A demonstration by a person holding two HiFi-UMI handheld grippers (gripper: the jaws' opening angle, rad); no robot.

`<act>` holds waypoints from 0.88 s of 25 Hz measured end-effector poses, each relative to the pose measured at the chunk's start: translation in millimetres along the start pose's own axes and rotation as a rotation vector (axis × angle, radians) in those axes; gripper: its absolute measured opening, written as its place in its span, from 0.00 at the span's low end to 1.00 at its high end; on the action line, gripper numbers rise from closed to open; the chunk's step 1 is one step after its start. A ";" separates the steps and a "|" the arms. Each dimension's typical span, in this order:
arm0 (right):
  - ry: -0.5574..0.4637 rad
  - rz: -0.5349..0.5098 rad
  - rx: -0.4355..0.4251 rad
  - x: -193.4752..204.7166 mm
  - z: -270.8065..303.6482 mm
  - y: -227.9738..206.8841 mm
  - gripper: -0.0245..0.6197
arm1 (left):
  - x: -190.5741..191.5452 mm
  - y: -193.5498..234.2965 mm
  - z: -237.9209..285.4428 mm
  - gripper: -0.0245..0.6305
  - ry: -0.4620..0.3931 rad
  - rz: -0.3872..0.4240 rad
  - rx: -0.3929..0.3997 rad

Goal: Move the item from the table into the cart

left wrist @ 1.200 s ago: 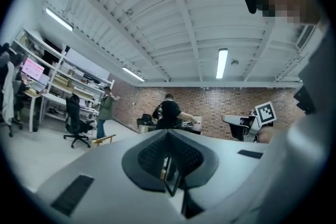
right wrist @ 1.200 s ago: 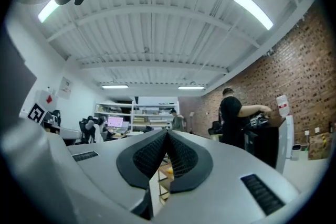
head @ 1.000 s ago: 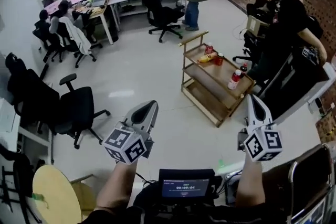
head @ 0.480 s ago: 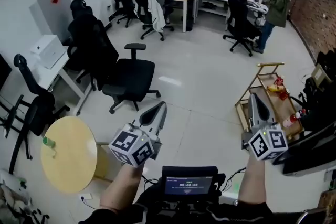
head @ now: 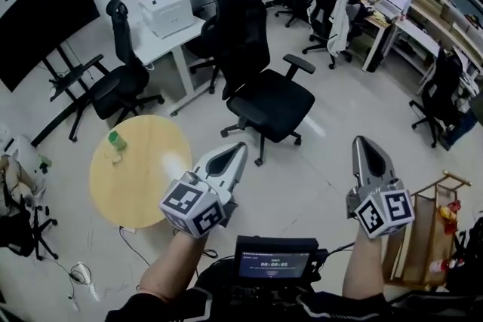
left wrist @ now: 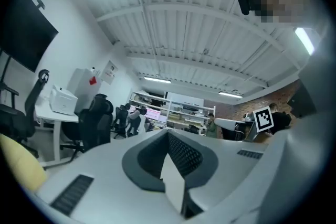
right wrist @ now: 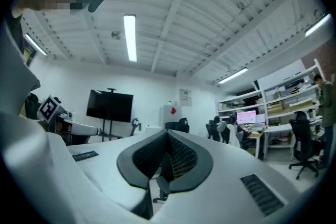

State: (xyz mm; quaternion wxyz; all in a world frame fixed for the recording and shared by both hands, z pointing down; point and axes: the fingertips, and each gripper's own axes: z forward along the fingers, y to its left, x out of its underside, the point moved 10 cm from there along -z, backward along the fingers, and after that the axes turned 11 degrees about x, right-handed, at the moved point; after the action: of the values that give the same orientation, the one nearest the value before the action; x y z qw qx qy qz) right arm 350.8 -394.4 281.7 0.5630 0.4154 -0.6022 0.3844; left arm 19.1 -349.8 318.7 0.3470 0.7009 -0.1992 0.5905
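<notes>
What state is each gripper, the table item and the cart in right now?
left gripper: shut, nothing between its jaws.
right gripper: shut, nothing between its jaws.
green item: standing on the round table, not held.
cart: at the lower right, a few items on its shelves.

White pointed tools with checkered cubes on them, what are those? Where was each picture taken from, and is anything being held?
Those are hand-held grippers, and a person carries one in each hand. The head view comes from a camera on the person's head that looks down, so you see the left gripper and the right gripper from above. The other two pictures come from a camera riding on each gripper, looking along its jaws. In both, the jaws are shut with nothing between them, so nothing is held. On the round yellow table stands one small green item, too small to identify. The wooden cart is at the right edge.
</notes>
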 end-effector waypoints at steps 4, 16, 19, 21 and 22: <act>0.007 0.028 -0.167 14.1 95.0 55.4 0.05 | -16.1 58.3 -33.3 0.05 -0.010 0.008 -0.144; 0.033 0.035 -0.625 42.0 281.1 316.7 0.05 | -47.7 194.8 -239.8 0.05 -0.104 0.047 -0.606; 0.037 0.024 -0.700 53.0 301.6 408.4 0.05 | -50.0 225.0 -319.9 0.05 -0.115 0.033 -0.697; 0.049 0.018 -0.747 59.4 310.0 474.0 0.05 | -50.7 243.4 -378.2 0.05 -0.118 0.016 -0.739; 0.054 0.011 -0.771 61.1 314.6 506.3 0.05 | -51.4 252.8 -406.5 0.05 -0.123 0.008 -0.762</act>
State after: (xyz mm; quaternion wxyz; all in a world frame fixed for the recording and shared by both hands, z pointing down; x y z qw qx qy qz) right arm -235.8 -509.5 322.9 0.6915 0.1600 -0.6897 0.1437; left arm -446.9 -234.9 357.7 0.5678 0.5551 -0.4276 0.4321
